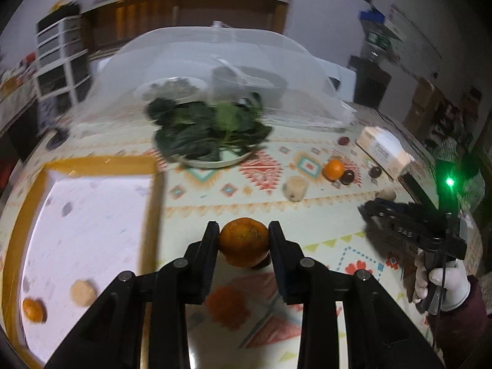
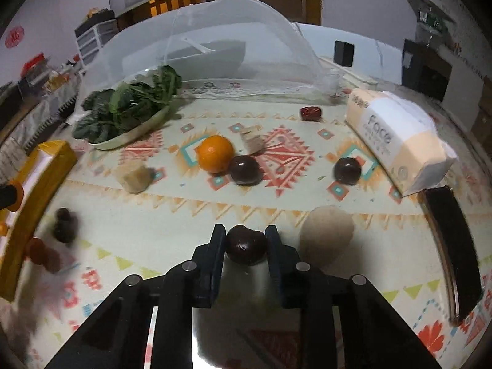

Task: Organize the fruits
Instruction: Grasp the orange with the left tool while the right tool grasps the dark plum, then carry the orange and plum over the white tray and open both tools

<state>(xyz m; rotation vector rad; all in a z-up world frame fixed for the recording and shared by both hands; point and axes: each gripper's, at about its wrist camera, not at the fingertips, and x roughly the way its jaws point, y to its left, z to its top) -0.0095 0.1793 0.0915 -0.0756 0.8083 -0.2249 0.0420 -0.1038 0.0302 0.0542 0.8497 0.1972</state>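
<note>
My left gripper (image 1: 244, 230) is shut on an orange (image 1: 244, 246) and holds it above the patterned tablecloth, just right of a yellow-rimmed white tray (image 1: 92, 164). In the tray lie a small orange (image 1: 33, 309) and a tan round piece (image 1: 82, 292). My right gripper (image 2: 246, 233) is shut on a dark round fruit (image 2: 246, 247) low over the cloth. Loose on the table are another orange (image 2: 215, 153), two dark fruits (image 2: 245, 169) (image 2: 347, 170), a red date (image 2: 311, 113) and a blurred dark fruit (image 2: 64, 226) near the tray's rim (image 2: 40, 190).
A plate of leafy greens (image 2: 123, 113) stands in front of a white mesh food cover (image 2: 215, 46). A tissue pack (image 2: 396, 135) lies at the right. Tan lumps (image 2: 135, 178) (image 2: 326, 236) rest on the cloth. A gloved hand (image 1: 442, 283) holds the right gripper (image 1: 373, 209).
</note>
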